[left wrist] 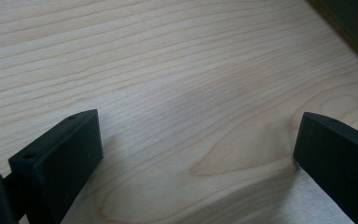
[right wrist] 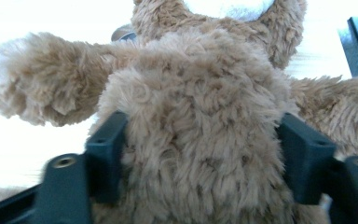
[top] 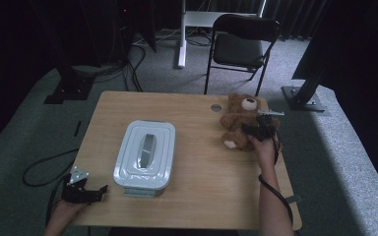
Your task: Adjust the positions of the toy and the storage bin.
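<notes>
I see a light wooden table (top: 202, 196) from above. A brown teddy bear (top: 241, 120) lies near its far right corner, and my right gripper (top: 260, 129) is on it. In the right gripper view, the two black jaws press into the fur on either side of the bear's body, grasping it. My left gripper (top: 86, 191) sits at the near left edge, jaws spread wide over bare wood, holding nothing. A closed metal lidded container (top: 145, 153) stands between them, left of centre, apart from both.
</notes>
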The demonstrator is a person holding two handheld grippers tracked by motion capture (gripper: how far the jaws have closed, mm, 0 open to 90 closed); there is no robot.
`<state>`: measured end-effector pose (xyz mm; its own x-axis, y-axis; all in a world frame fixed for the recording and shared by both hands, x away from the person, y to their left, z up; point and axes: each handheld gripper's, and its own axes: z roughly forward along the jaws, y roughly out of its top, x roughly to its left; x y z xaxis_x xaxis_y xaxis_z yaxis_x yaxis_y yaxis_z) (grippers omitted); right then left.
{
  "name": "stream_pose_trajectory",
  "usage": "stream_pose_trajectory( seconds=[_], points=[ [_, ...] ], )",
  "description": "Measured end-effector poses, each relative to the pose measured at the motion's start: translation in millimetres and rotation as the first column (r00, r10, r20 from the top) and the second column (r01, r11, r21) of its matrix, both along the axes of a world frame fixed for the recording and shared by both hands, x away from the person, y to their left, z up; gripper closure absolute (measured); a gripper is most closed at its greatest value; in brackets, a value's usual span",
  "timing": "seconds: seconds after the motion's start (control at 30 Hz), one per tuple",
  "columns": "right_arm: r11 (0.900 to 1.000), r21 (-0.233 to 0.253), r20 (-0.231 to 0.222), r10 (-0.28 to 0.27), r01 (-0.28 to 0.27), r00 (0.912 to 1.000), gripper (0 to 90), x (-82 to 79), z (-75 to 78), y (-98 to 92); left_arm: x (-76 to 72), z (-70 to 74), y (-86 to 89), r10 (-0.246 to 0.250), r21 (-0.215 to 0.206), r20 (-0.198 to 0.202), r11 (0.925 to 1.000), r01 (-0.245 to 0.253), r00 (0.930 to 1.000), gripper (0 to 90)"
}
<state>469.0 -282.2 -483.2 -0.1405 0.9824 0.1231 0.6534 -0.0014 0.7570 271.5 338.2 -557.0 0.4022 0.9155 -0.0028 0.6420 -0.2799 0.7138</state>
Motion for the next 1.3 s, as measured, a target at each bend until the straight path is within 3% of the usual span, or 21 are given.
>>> stream_pose_trajectory(
  seconds=[0.13,0.23,0.4,0.57,0.73,1.03,1.17,1.3],
  points=[
    [1.000,0.025,0.020,-0.004,0.003,0.9998,18.1,-5.3,7.2,-2.6,-0.2,0.7,2.3,0.004,-0.046,-0.005,0.9989,-0.005,1.0000,1.8],
    [0.999,0.043,0.033,0.030,-0.031,0.9990,15.9,-12.2,14.3,-1.5,0.4,1.7,4.0,-0.006,-0.063,-0.014,0.9980,0.005,0.9999,1.9],
    [0.997,0.019,0.069,0.079,-0.080,0.9945,13.2,-21.7,26.5,9.0,2.3,4.6,0.1,-0.023,-0.038,0.000,0.9990,0.023,0.9997,1.9],
    [0.991,0.044,0.094,0.121,-0.126,0.9881,14.7,-32.0,37.7,28.3,7.3,10.0,-4.8,-0.037,-0.021,0.026,0.9991,0.037,0.9990,1.8],
    [0.982,0.032,0.112,0.181,-0.185,0.9772,14.6,-39.8,41.4,53.1,12.9,15.5,-5.5,-0.040,-0.038,0.043,0.9984,0.042,0.9983,1.8],
    [0.963,0.049,0.107,0.257,-0.263,0.9604,14.7,-47.2,34.6,90.4,28.0,29.5,-8.4,-0.050,-0.028,0.083,0.9982,0.053,0.9953,1.9],
    [0.953,0.052,0.122,0.292,-0.300,0.9486,14.7,-56.9,21.6,116.0,35.1,31.5,-14.6,-0.092,-0.044,0.093,0.9943,0.097,0.9914,1.8],
    [0.938,0.059,0.126,0.334,-0.343,0.9343,14.7,-64.5,6.4,138.8,41.2,33.3,-20.2,-0.084,-0.051,0.100,0.9947,0.089,0.9914,1.9]
  ],
)
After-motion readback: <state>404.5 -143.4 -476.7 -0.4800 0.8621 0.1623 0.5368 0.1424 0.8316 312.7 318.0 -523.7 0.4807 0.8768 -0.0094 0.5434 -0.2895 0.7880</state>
